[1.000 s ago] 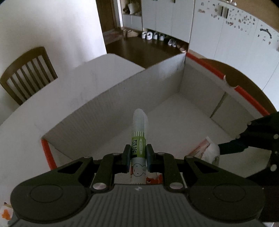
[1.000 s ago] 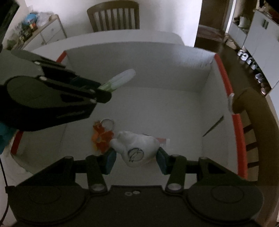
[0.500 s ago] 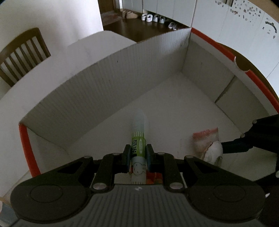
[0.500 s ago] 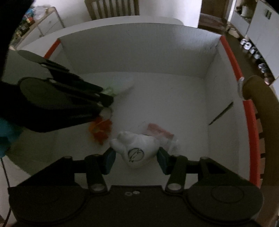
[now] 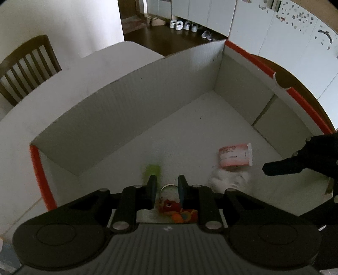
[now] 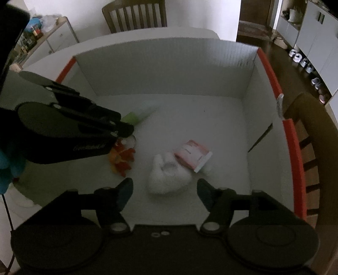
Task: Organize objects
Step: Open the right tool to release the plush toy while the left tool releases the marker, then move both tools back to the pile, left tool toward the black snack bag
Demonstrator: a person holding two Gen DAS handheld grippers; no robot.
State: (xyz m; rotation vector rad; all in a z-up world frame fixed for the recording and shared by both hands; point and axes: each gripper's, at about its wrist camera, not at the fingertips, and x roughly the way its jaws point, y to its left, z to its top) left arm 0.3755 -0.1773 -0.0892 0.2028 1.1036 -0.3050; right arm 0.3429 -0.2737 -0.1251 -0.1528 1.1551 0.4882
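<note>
Box (image 6: pixel 272 69) on the table holds a blurred green tube (image 6: pixel 139 113), white plush (image 6: pixel 166 175), pink packet (image 6: pixel 192 155) and orange keychain (image 6: pixel 122 158); left claw (image 5: pixel 165 187) and right claw (image 6: pixel 164 190) gape empty above.

This is a home, a dining room near the entrance. A white table (image 6: pixel 88 45) has wooden chairs (image 6: pixel 135 14) around it. Past the table, shoes (image 5: pixel 186 25) stand on the dark floor along white cabinets (image 5: pixel 274 27). A sideboard (image 6: pixel 52 36) left of the table holds household items.
</note>
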